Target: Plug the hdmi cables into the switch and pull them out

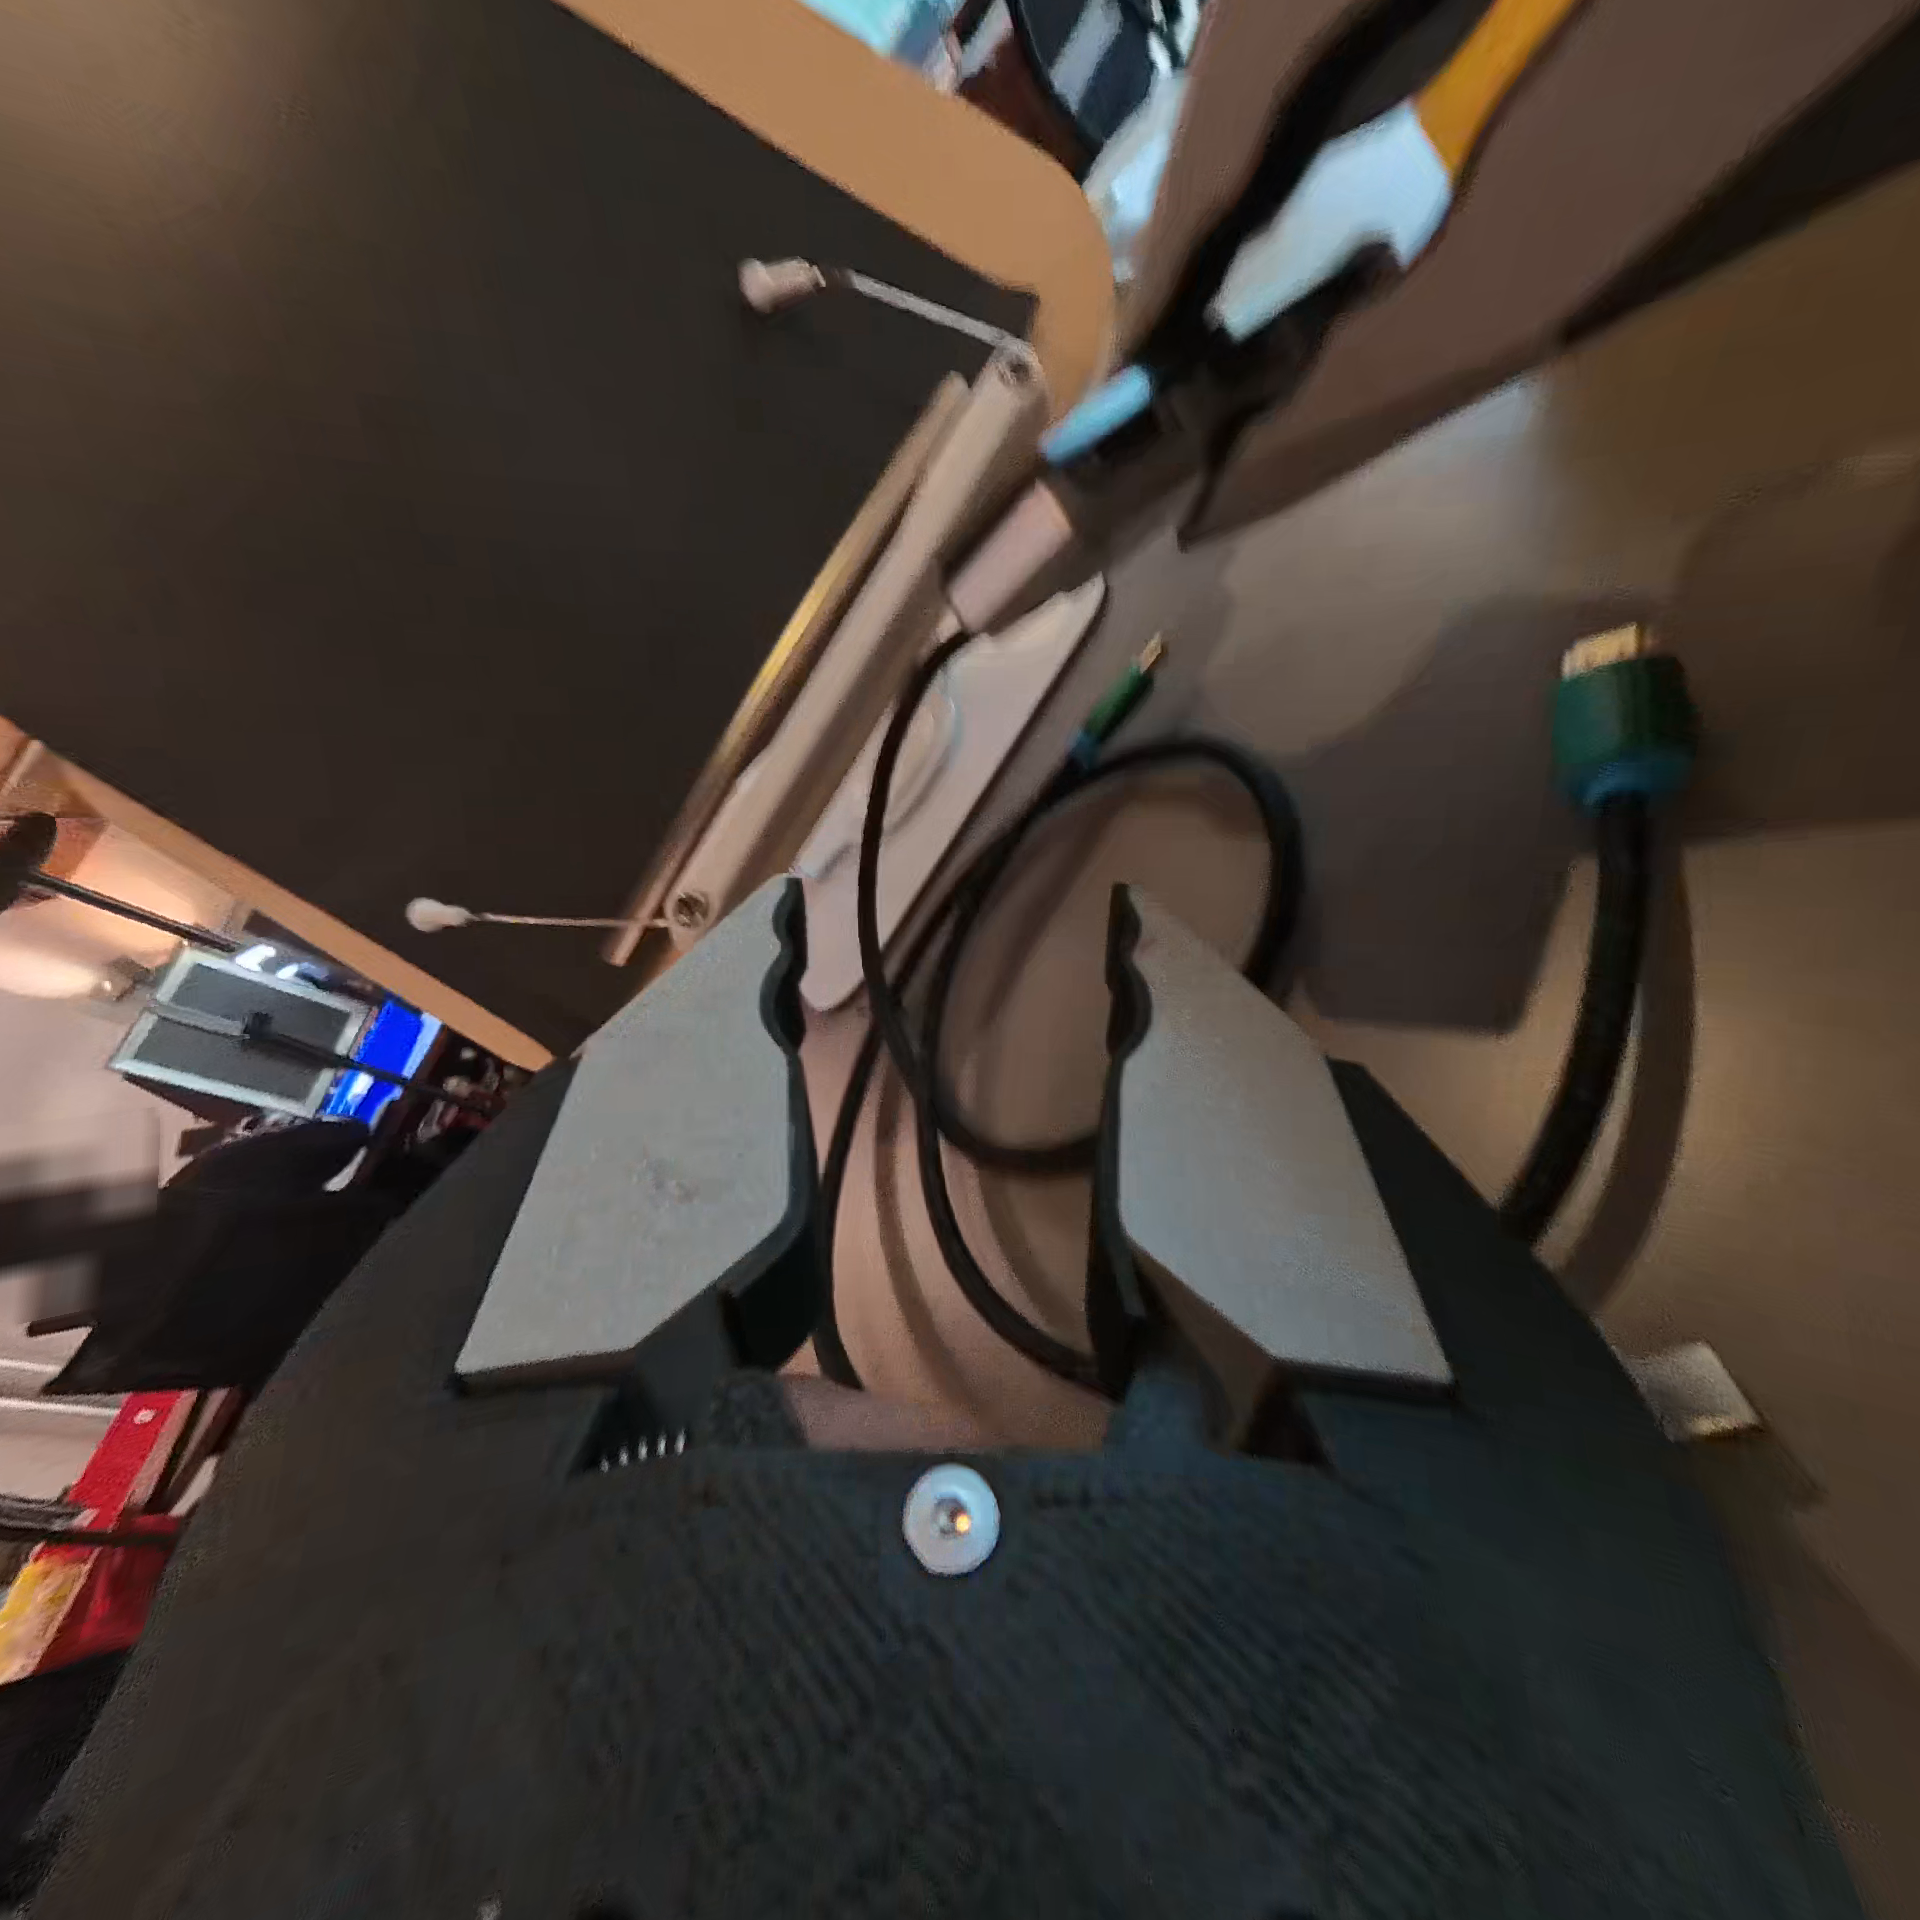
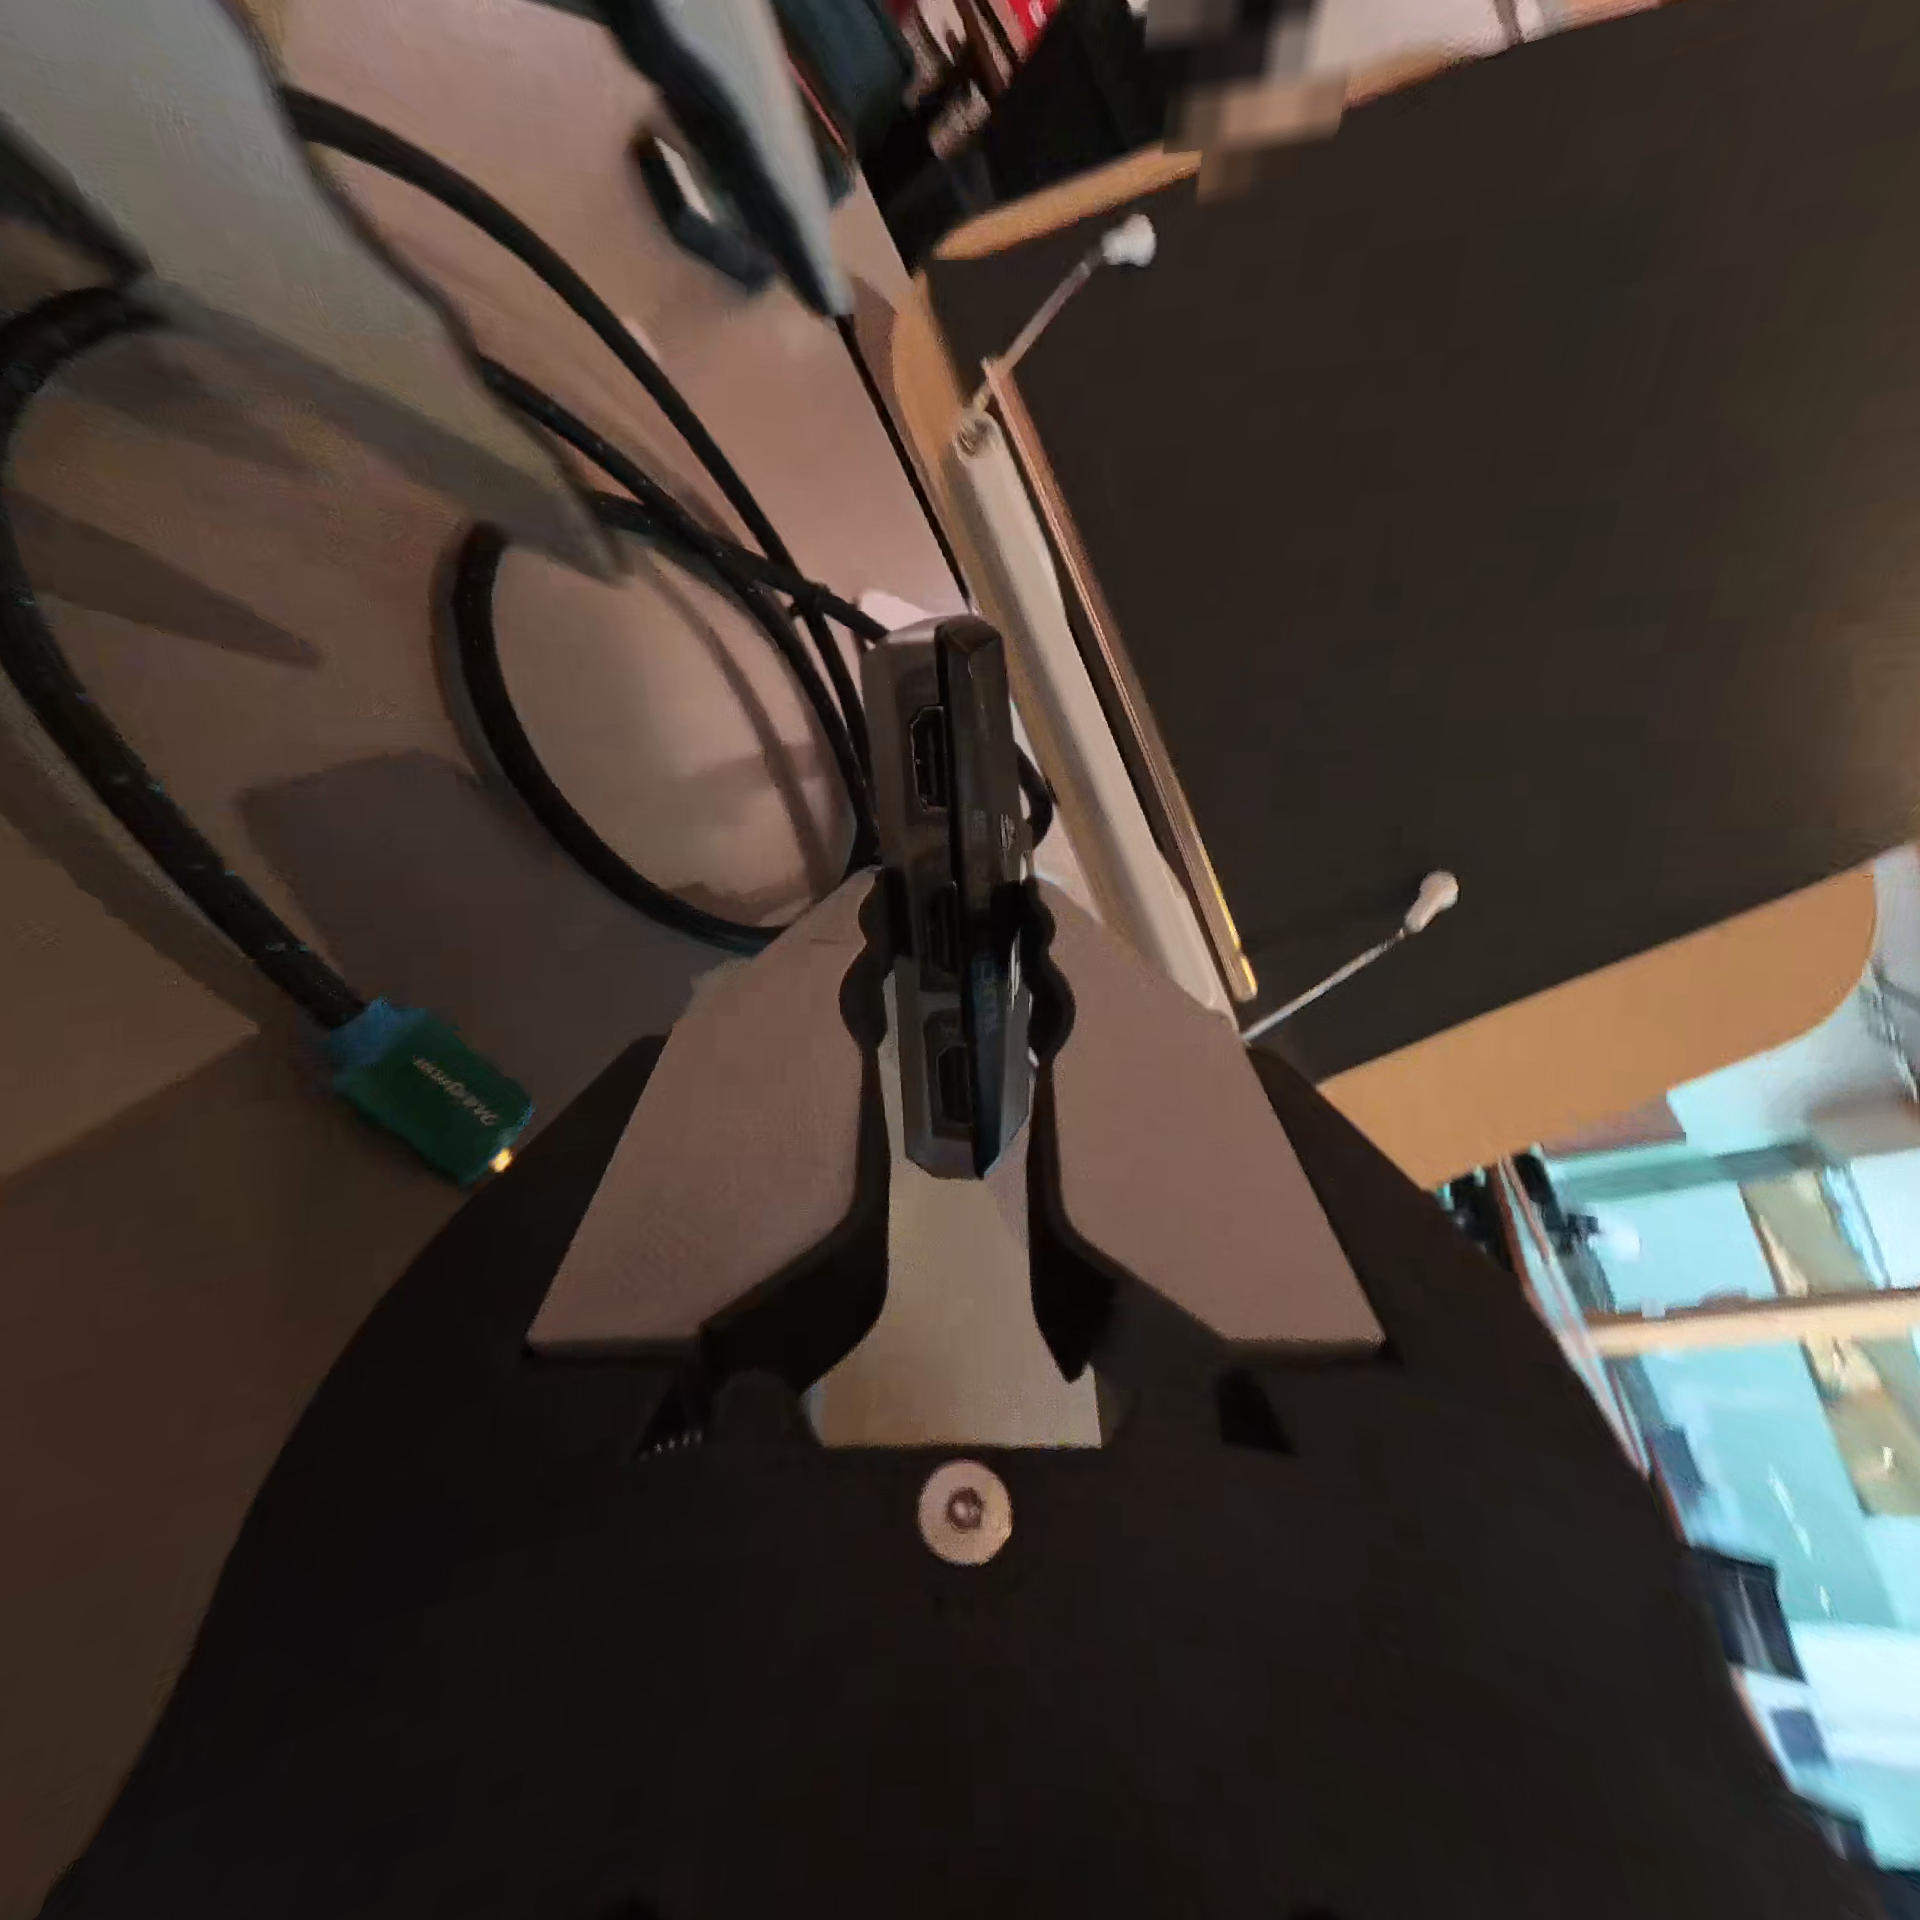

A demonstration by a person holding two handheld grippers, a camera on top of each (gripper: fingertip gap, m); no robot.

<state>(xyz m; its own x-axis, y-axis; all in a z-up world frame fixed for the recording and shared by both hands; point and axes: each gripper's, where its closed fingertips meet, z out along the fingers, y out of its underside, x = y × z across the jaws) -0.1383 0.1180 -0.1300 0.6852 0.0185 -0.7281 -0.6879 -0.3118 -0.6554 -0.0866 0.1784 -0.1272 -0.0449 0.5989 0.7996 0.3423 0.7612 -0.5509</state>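
My right gripper (image 2: 956,914) is shut on the dark grey HDMI switch (image 2: 940,769), held edge-on with its row of empty ports facing left. A green HDMI plug (image 2: 426,1101) on a thick black braided cable lies loose on the beige table, left of the right fingers. It also shows in the left wrist view (image 1: 1621,717), to the right of my open, empty left gripper (image 1: 956,935). A thin black cable (image 1: 883,831) runs between the left fingers. A second, small green plug (image 1: 1117,696) lies beyond. The right gripper's body (image 1: 1299,249) is blurred at top right.
A black panel (image 2: 1455,520) in a white metal frame (image 2: 1049,644) with thin pin-like rods stands right beside the switch. Loops of thin black cable (image 2: 540,748) lie on the table (image 2: 156,1351). The blurred left gripper (image 2: 312,416) is at upper left. Room clutter shows beyond the table edge.
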